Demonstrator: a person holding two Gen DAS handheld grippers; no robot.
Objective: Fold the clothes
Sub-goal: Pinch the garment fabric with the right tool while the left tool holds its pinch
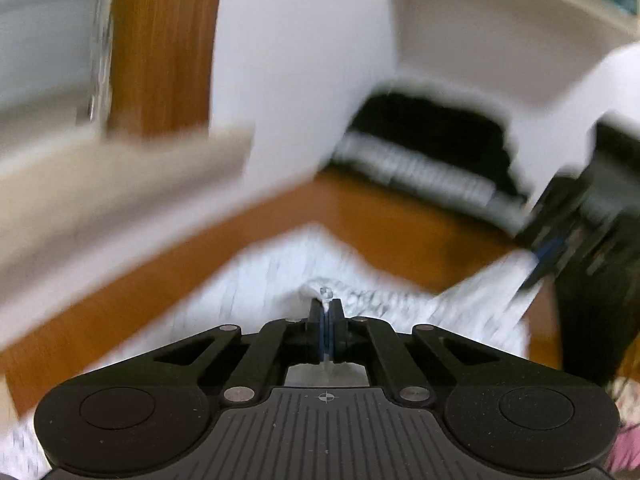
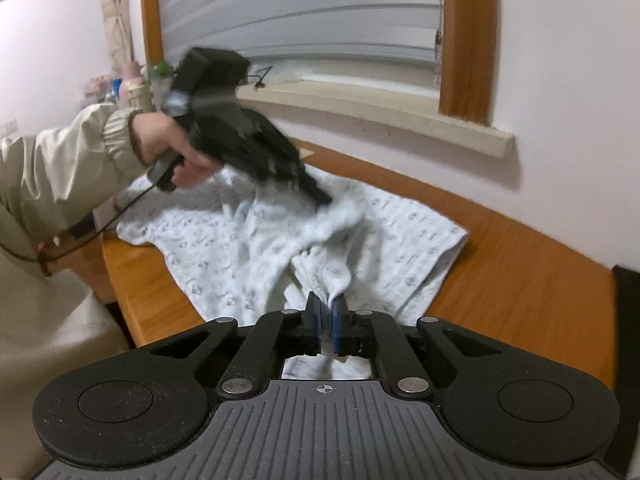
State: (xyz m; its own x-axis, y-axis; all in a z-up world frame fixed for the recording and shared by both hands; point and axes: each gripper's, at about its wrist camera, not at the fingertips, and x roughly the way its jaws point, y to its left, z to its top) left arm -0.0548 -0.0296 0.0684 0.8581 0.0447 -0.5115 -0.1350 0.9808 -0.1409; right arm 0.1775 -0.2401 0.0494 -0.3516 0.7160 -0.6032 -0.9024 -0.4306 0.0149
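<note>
Both pairs of jaws are pinching cloth: the left gripper [image 1: 326, 312] is pressing its pads together on a bunched ridge of the white patterned garment [image 2: 248, 240], and the right gripper [image 2: 325, 314] is nipping a gathered fold of the same piece between its blue pads.

That garment is lying spread over the wooden table [image 2: 520, 272] below the window sill [image 2: 380, 116], with its far corner flat near the wall and its middle heaped into creases. A person's hand [image 2: 168, 144] in a beige sleeve [image 2: 60, 160] is holding the left gripper, which is angling down into the cloth at the far side of the heap, while the right one is gripping the near edge.

Judging by this, the step in hand is taking hold of two points before a fold. Next, both grips probably need lifting and drawing apart together so the crumpled middle is pulled taut, then carrying one edge over onto the flat part without letting either pinch slip.
</note>
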